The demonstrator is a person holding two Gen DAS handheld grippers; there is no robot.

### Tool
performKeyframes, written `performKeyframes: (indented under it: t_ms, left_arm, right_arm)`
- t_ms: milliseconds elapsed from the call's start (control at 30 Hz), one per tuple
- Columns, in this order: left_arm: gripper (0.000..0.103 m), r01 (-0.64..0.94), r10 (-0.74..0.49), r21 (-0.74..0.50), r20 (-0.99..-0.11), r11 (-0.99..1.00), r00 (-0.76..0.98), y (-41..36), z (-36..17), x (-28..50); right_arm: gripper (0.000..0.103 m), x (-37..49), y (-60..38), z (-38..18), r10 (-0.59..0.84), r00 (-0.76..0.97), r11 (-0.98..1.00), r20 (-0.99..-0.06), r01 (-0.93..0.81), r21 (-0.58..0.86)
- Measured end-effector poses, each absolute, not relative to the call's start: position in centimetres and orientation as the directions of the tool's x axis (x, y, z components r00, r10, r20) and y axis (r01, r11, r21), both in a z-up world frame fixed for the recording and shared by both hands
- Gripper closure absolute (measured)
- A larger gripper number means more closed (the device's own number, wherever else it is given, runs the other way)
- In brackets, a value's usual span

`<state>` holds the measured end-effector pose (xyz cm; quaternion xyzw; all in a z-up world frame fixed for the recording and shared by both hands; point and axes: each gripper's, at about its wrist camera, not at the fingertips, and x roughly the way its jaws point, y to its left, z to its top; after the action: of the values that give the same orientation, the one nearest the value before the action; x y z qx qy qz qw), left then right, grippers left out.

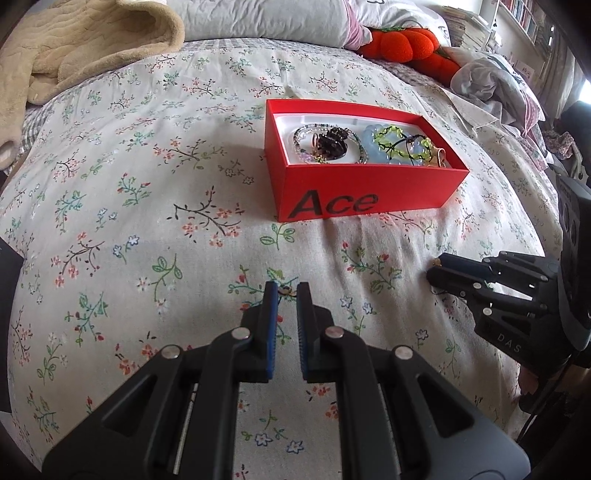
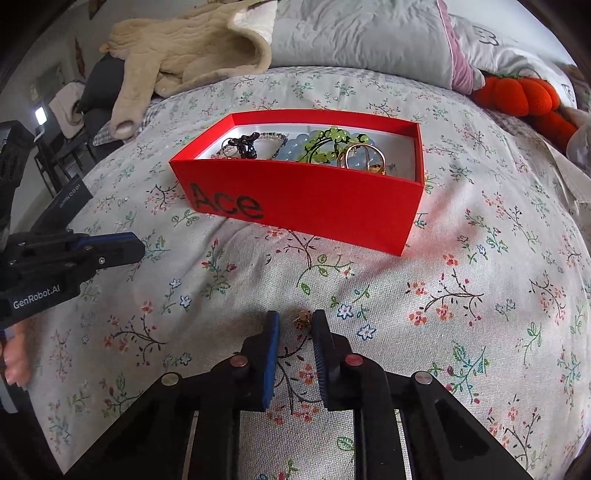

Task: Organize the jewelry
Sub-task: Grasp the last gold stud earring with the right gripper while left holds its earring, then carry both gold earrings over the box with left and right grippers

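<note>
Narrowed almost to touching, the jaws of your left gripper point(image 1: 287, 291) pinch a tiny gold stud point(image 1: 284, 290) at their very tips; it fills the slit between the blue pads, just above the floral bedspread point(image 1: 147, 221).

Your right gripper point(image 2: 296, 318) is drawn in close around a small gold earring point(image 2: 304, 316). That piece sits against one pad, and a strip of cloth shows between it and the other pad. From your left wrist view the same fingers look pressed together with a gold speck at their tip, so you cannot tell whether the earring is truly clamped. It is low over the bedspread, in front of the box.

Ahead of both grippers stands the red box point(image 1: 369, 192), open-topped, white inside, with "Ace" printed in black on its long front wall. It rests flat on the bedspread, well apart from your fingertips.

Inside it the jewelry lies heaped:
- a strand of clear and grey beads point(image 1: 301, 134) curls at one end
- a dark brown beaded cluster point(image 1: 332, 142) lies on top of that strand
- a pale blue bead bracelet point(image 2: 295, 142) fills the other half
- a green bead bracelet point(image 2: 328, 138) on black cord lies across the blue one
- gold rings point(image 2: 356, 155) lean against the blue beads, near the front wall

Beyond the box you have a beige blanket point(image 1: 92, 48) bunched at the head of the bed, a grey pillow point(image 2: 351, 33) and an orange plush point(image 1: 402, 44).
</note>
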<state>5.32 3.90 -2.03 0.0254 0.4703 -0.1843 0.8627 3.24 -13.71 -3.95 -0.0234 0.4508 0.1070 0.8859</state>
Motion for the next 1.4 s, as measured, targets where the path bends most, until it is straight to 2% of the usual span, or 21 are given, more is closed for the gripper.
performKeyframes:
  t_ms: [367,833,1400]
  left_arm:
    - [0.092,0.309,-0.310,-0.166,-0.805,0.936,0.506,3.8,-0.7,5.8]
    - [0.092,0.302,-0.352,-0.213,-0.760,0.929,0.546,1.6,2.2,7.3]
    - [0.092,0.323,-0.383,-0.233,-0.737,0.917,0.556,-2.0,1.3,10.8]
  right_arm:
    - [0.093,3.3,-14.5,-2.7,0.187,0.559,0.978,-0.808,-0.184,0.100]
    - [0.093,4.5,-16.4,2.2,0.203,0.631,0.979,-0.748,-0.127,0.159]
    - [0.093,7.5,-18.7,2.8,0.205,0.653,0.977,-0.729,-0.096,0.189]
